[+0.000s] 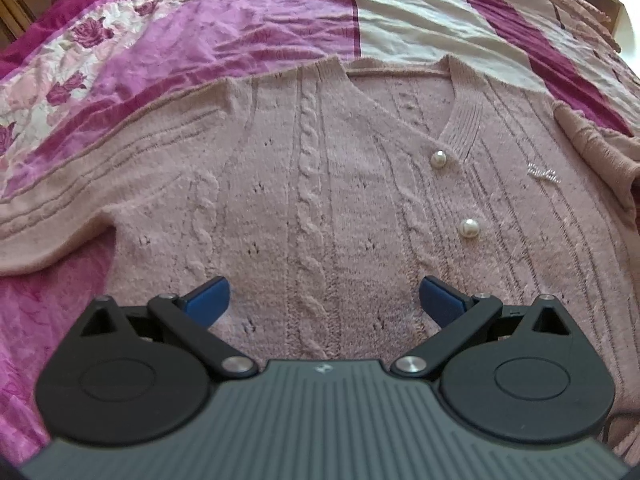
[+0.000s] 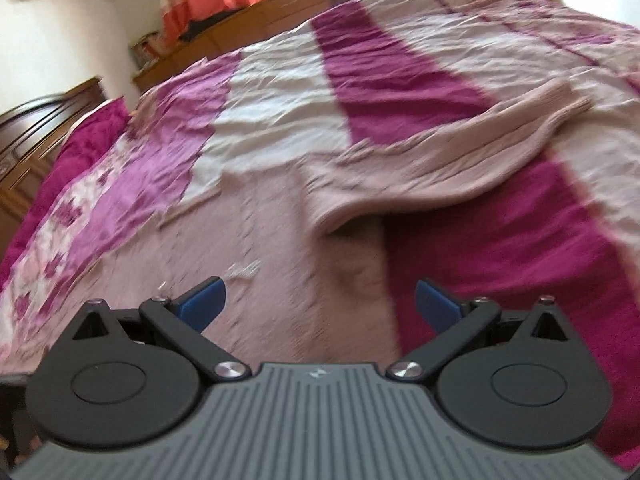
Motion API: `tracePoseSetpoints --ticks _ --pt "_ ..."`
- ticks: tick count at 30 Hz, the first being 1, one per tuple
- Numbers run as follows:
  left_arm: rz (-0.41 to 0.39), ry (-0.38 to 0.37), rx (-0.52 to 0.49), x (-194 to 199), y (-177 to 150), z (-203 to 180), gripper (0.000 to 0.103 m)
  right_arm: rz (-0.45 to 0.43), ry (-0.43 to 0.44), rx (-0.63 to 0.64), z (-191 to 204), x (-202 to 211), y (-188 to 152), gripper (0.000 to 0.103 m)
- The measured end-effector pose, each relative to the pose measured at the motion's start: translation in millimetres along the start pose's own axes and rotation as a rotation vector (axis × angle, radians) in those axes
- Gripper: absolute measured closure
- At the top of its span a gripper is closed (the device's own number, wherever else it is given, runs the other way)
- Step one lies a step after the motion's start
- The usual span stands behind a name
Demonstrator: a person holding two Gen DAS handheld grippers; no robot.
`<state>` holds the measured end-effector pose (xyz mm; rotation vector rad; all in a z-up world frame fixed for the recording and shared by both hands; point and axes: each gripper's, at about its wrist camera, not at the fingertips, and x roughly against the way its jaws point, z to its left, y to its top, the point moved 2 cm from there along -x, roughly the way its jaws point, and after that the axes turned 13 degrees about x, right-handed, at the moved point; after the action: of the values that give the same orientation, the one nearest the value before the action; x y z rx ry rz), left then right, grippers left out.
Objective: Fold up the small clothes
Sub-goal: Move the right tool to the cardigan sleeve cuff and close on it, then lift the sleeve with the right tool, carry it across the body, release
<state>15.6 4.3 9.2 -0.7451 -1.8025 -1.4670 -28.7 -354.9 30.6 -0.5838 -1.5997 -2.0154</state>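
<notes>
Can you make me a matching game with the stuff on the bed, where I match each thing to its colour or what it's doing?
Things:
1. cardigan
2. pearl buttons
3. gripper pads
4. left gripper

Match:
A. blue
B. white and shiny
C. open, holding nothing
D. dusty pink, lying flat on the bedspread

Pairs: 1-D, 2-B, 3-A, 4-C

cardigan (image 1: pixel 320 184) under my left fingers: dusty pink, cable-knit plus ribbed stripes, two pearl-white buttons (image 1: pixel 470 228), small silver motif (image 1: pixel 542 171) on chest. bedspread (image 1: pixel 256 20): magenta, lilac and cream bands, rose print at one side. my finger pads (image 1: pixel 208 298): blue on black arms, grey ribbed body
</notes>
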Motion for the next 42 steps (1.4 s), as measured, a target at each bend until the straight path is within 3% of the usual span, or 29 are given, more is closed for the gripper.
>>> tracePoseSetpoints --ticks 18,24,32,35,37,39,42 --pt "0.062 0.020 0.011 -18.2 -6.0 -3.8 0.000 -0.074 -0.227 -0.222 -137.7 -58.8 54.6 0.000" --pt "0.066 0.028 -0.008 -23.2 -7.9 -5.6 0.000 -0.090 -0.217 -0.315 -174.3 -87.4 62.0 0.000" --pt "0.043 0.029 -0.030 -25.3 -11.1 -7.9 0.000 -0.166 -0.223 -0.352 -184.9 -112.5 69.3 0.002" --pt "0.039 0.029 -0.032 -26.7 -11.1 -8.9 0.000 -0.158 -0.287 -0.325 -179.7 -118.9 69.7 0.024" --pt "0.034 0.032 -0.034 -27.4 -11.0 -9.9 0.000 -0.150 -0.326 -0.296 -175.0 -120.6 69.1 0.052" --pt "0.031 0.032 -0.035 -27.5 -11.4 -10.3 0.000 -0.146 -0.330 -0.298 -174.9 -122.1 68.5 0.069" --pt "0.032 0.026 -0.033 -27.5 -11.3 -8.9 0.000 -0.161 -0.308 -0.341 -178.5 -118.0 67.1 0.083"
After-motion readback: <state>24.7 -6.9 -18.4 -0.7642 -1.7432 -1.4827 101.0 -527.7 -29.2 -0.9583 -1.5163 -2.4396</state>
